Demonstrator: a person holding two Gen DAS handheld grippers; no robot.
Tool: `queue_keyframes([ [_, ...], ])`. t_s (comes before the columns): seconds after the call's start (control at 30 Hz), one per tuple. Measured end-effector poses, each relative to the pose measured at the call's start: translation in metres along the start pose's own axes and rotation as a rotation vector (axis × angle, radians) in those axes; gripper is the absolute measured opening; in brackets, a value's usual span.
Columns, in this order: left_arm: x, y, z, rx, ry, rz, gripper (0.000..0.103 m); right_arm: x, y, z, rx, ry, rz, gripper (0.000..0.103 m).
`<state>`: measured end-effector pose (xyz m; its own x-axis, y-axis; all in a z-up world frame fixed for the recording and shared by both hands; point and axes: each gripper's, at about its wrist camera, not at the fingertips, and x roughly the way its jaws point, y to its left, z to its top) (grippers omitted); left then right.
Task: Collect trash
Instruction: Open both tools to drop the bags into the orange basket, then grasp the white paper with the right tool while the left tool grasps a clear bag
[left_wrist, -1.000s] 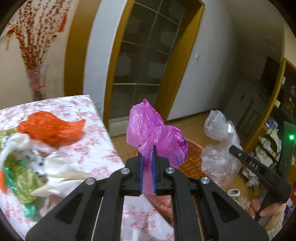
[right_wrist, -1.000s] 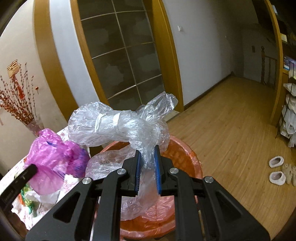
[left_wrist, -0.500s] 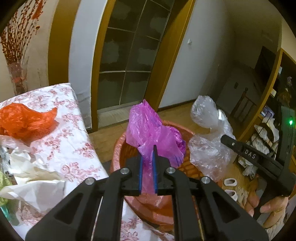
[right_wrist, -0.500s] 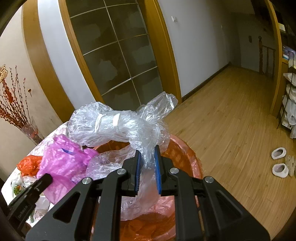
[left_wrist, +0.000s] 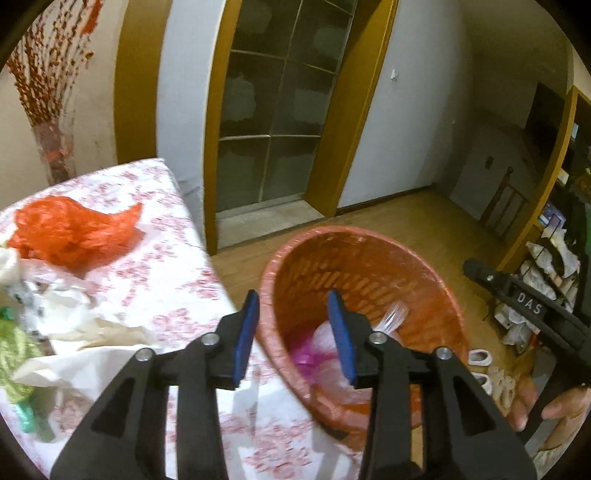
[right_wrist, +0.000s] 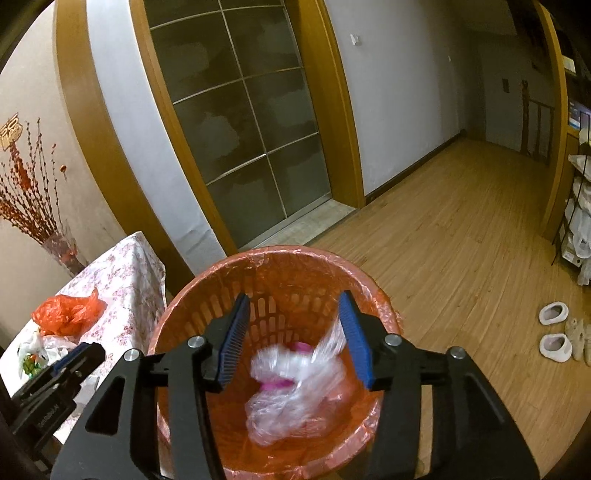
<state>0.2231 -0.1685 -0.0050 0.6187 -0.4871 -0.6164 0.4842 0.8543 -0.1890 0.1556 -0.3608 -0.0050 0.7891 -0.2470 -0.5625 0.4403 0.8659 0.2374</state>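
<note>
An orange trash basket (left_wrist: 436, 280) (right_wrist: 192, 295) stands on the floor beside the table. Inside it lie a clear plastic bag (right_wrist: 295, 387) and a pink plastic bag (left_wrist: 306, 356) (right_wrist: 275, 384), partly covered by the clear one. My left gripper (left_wrist: 293, 306) is open and empty over the basket's near rim. My right gripper (right_wrist: 293, 308) is open and empty above the basket's mouth. An orange plastic bag (left_wrist: 70, 230) (right_wrist: 66, 312) and crumpled white and green trash (left_wrist: 44, 325) lie on the table.
The table has a floral cloth (left_wrist: 159, 266) and ends just left of the basket. A vase with red branches (left_wrist: 51, 155) stands at its back. Slippers (right_wrist: 554, 332) lie on the wooden floor at right. A shelf rack (left_wrist: 550, 266) stands at the far right.
Both grippers opened. The pink bag and the clear bag dropped out of the jaws into the basket.
</note>
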Motion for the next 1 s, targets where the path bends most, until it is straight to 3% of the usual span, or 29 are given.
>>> queue_keyframes([
  [0.37, -0.056, 0.059, -0.010, -0.009, -0.064, 0.181, 0.056, -0.009, 0.043, -0.011, -0.082, 0.018, 0.075, 0.051],
  [1.0, -0.170, 0.215, -0.037, -0.255, -0.159, 0.499, 0.060, -0.019, 0.179, -0.061, -0.315, 0.147, 0.419, 0.051],
])
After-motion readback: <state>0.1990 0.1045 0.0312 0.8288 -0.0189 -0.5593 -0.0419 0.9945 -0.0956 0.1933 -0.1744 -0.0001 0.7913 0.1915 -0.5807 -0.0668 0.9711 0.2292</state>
